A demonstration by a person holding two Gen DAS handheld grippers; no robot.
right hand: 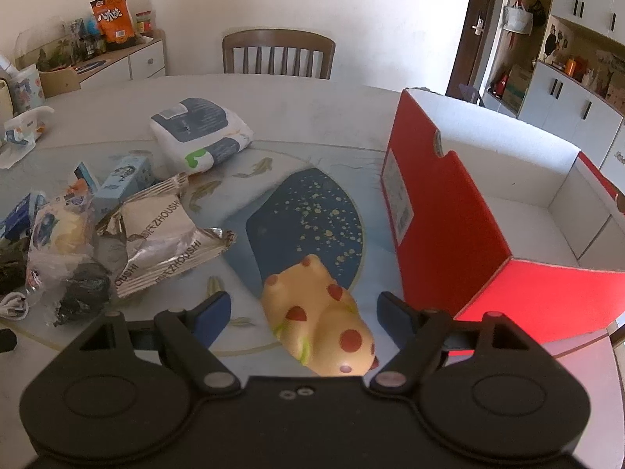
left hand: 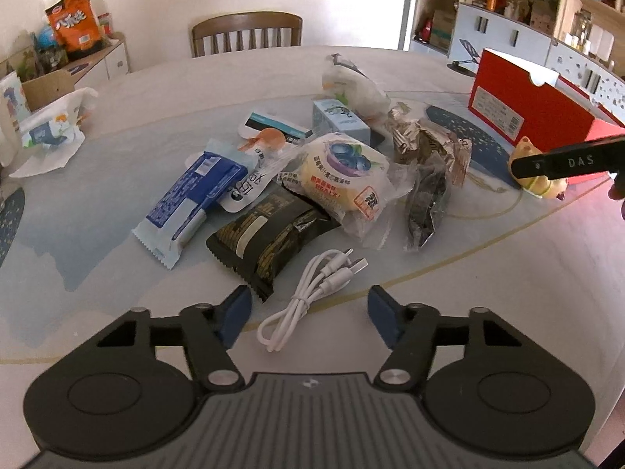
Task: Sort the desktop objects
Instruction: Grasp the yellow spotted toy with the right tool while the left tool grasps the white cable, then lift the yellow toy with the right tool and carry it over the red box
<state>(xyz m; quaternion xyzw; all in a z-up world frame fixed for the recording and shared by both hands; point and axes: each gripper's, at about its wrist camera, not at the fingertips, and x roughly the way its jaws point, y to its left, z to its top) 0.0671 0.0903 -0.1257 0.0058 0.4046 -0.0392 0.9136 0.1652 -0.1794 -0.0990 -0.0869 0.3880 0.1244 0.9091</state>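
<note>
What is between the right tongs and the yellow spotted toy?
Nothing visible. The right tongs are open, with the yellow toy lying between the fingers. The red box stands just to its right.

My left wrist view looks low across the table [left hand: 97,234] toward the chair [left hand: 247,33], close over the white cable [left hand: 308,297], while my right sits nearer the red box [right hand: 449,211]; both share the yellow toy [right hand: 320,312].
</note>
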